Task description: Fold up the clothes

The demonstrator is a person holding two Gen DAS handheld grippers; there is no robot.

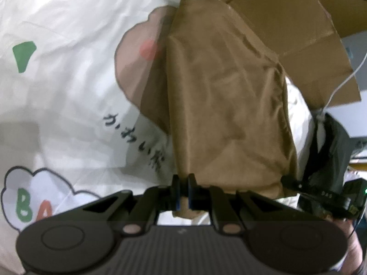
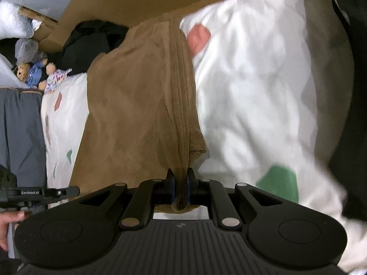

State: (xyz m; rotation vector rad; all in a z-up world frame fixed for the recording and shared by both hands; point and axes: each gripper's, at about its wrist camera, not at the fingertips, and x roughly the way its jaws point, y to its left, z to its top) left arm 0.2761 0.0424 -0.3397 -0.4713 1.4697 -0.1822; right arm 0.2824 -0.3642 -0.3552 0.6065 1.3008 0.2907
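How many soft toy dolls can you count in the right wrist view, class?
2, side by side at the far left edge of the white printed sheet: a toy in blue, and a toy in a pale patterned outfit to its right. Others may be hidden beyond.

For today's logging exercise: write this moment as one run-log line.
stage: lifting | left gripper: shut on brown garment | right gripper: shut on brown garment | surface: white printed sheet
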